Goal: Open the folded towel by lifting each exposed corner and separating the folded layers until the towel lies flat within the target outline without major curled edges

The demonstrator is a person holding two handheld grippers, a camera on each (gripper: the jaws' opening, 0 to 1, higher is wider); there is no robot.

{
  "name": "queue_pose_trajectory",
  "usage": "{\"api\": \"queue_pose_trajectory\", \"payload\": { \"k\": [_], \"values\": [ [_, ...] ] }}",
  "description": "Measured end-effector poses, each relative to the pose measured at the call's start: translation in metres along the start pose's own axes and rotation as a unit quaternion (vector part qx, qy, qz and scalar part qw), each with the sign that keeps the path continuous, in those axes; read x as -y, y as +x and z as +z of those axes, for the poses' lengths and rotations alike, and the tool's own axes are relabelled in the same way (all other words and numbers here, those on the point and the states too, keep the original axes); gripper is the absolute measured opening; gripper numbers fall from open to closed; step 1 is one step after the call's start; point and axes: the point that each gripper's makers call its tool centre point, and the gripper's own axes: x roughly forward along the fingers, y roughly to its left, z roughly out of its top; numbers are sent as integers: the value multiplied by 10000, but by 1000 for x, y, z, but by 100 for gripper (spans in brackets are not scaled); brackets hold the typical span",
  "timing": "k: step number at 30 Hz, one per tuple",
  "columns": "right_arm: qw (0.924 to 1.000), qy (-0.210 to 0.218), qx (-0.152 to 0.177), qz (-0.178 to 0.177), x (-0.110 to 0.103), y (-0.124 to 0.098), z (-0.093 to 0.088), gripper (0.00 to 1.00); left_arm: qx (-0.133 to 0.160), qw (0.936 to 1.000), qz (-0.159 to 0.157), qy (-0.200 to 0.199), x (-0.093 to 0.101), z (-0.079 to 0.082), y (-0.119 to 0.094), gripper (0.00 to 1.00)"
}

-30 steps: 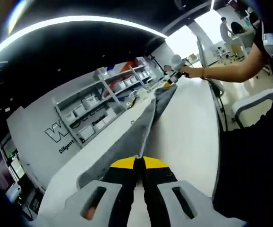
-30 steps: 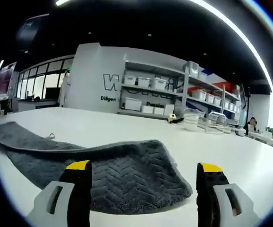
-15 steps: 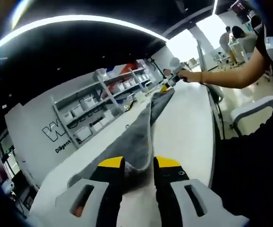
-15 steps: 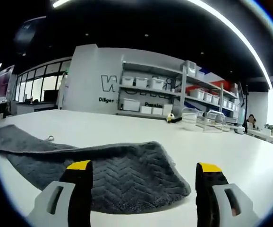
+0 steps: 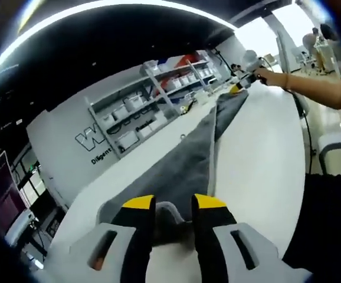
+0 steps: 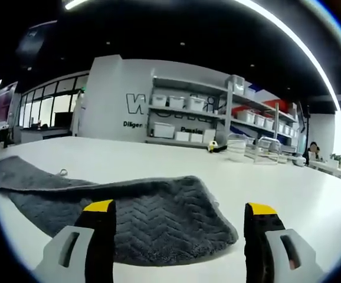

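Note:
A dark grey herringbone towel (image 5: 191,162) lies in a long strip on the white table (image 5: 265,153). Its near corner (image 5: 171,213) rests between the jaws of my left gripper (image 5: 173,203), which stand apart, so that gripper is open. The strip's far end reaches my right gripper (image 5: 236,88), held by a person's hand. In the right gripper view the towel's rounded end (image 6: 158,218) lies flat on the table (image 6: 158,154), just in front of my right gripper (image 6: 179,207), which is wide open and holds nothing.
Shelves with white bins (image 5: 153,94) line the back wall, seen again as shelves (image 6: 200,112) in the right gripper view. Clear containers (image 6: 238,147) and a small yellow object (image 6: 215,145) stand far back on the table. A person's arm (image 5: 318,88) reaches over the right edge.
My left gripper was shut on the towel's raised edge and has opened. The lifted fold has sunk flatter onto the table. The right gripper view is almost the same.

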Motion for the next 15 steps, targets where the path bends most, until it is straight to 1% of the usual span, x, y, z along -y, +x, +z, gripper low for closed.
{"api": "queue_pose_trajectory", "payload": {
  "k": [4, 5, 9, 13, 15],
  "values": [
    [10000, 12, -5, 20, -1, -1, -1, 91, -59, 9999, 66, -115, -1, -3, -2, 22],
    [10000, 7, -13, 27, -3, -3, -1, 91, -86, 9997, 131, -164, -3, -4, -4, 22],
    [10000, 26, -20, 34, -2, -2, -1, 91, -165, 9994, 196, -227, -7, -9, -10, 18],
    [10000, 55, -23, 36, -2, -2, -2, 90, -91, 9984, 332, -459, -15, -9, -19, 16],
    [10000, 52, -31, 37, -2, -2, -2, 90, -68, 9979, 377, -514, -17, -9, -23, 12]
  ]
}}
